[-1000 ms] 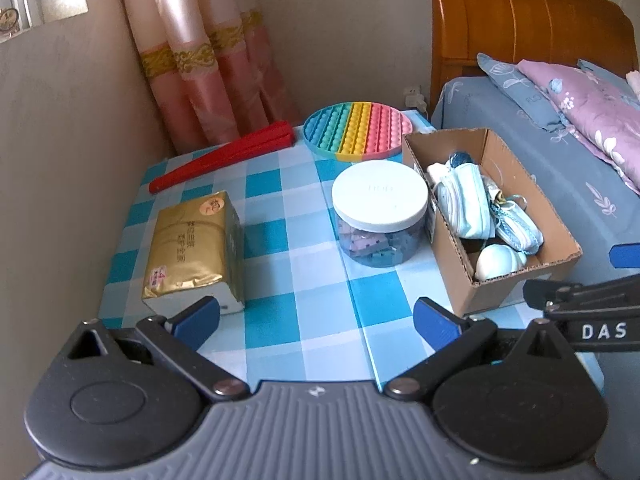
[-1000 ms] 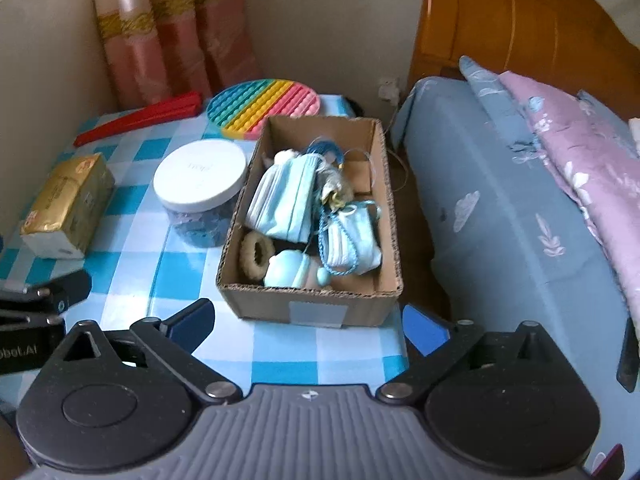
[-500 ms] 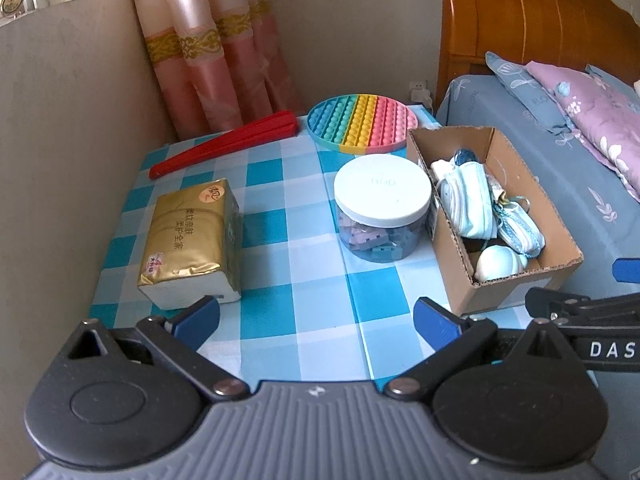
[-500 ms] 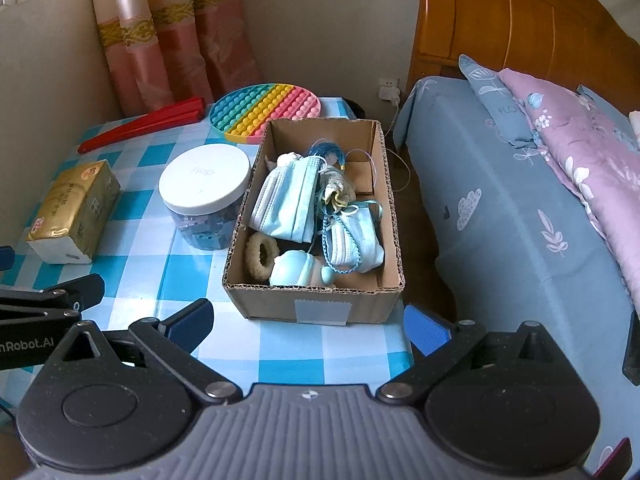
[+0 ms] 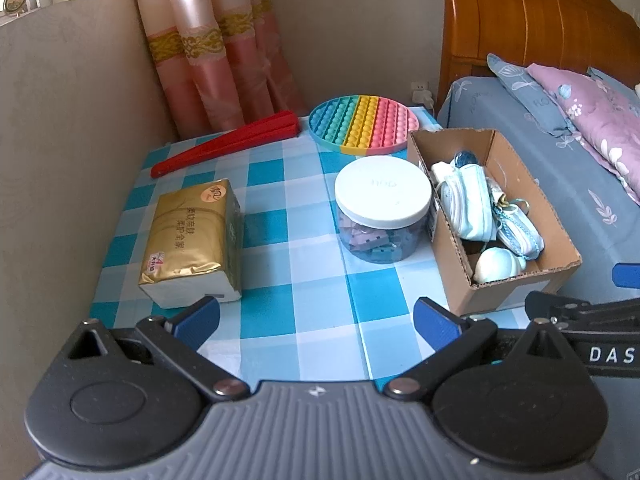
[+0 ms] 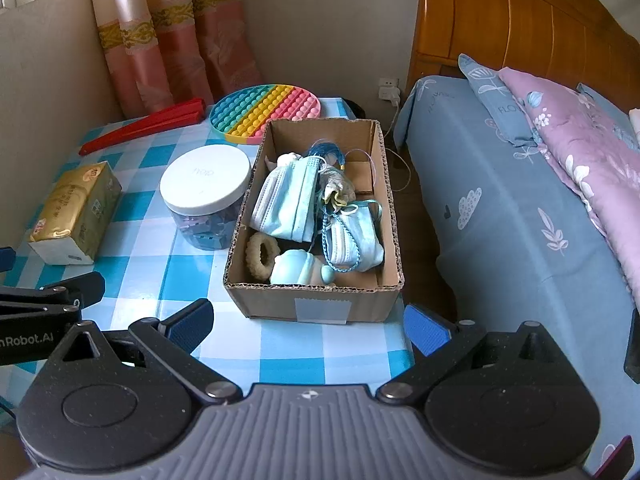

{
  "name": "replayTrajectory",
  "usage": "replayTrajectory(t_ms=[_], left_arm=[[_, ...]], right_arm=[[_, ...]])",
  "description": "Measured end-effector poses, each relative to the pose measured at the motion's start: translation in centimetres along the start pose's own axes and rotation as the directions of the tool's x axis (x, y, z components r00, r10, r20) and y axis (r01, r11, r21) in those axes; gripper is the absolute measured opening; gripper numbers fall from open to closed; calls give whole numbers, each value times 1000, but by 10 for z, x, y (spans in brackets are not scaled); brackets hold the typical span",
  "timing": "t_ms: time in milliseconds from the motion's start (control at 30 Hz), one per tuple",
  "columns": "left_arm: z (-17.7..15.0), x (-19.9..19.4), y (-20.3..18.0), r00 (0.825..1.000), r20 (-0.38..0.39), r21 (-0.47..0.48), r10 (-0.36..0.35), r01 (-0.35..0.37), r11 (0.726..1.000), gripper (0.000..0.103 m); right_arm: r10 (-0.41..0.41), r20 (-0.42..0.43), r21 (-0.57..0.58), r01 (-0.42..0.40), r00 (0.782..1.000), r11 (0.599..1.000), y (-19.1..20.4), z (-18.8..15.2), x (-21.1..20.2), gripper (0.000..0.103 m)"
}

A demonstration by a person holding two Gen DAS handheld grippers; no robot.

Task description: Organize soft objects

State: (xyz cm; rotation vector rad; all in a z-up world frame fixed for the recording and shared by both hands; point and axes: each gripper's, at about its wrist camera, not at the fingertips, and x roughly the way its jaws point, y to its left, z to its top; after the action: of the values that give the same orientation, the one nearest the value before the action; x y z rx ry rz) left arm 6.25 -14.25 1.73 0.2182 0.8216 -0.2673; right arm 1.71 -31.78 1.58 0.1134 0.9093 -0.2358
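Observation:
A cardboard box (image 6: 316, 298) (image 5: 560, 254) stands at the right edge of a blue checked table (image 5: 288, 312). It holds blue face masks (image 6: 288, 200) (image 5: 468, 206), a beige hair scrunchie (image 6: 262, 256), a pale blue soft toy (image 6: 300, 268) (image 5: 498, 264) and blue cord. My left gripper (image 5: 316, 322) is open and empty above the table's near edge. My right gripper (image 6: 308, 322) is open and empty just in front of the box.
A white-lidded clear jar (image 5: 382, 210) stands left of the box. A gold tissue pack (image 5: 192, 240), a red folded fan (image 5: 228, 142) and a round rainbow pop mat (image 5: 362, 124) lie on the table. A bed (image 6: 520, 208) stands to the right.
Both grippers have drawn back and up a little, so the table and box look slightly farther away. Both stay open and nothing on the table has moved.

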Motion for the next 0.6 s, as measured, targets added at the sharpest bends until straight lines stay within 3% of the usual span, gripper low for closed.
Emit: replayTrajectory(t_ms=[600], left_arm=[[-2,-2,-1,1000,0,-5,3,-3,1000,102]], right_arm=[[-1,11,-2,1,1000,1000,2,-3,-6,103]])
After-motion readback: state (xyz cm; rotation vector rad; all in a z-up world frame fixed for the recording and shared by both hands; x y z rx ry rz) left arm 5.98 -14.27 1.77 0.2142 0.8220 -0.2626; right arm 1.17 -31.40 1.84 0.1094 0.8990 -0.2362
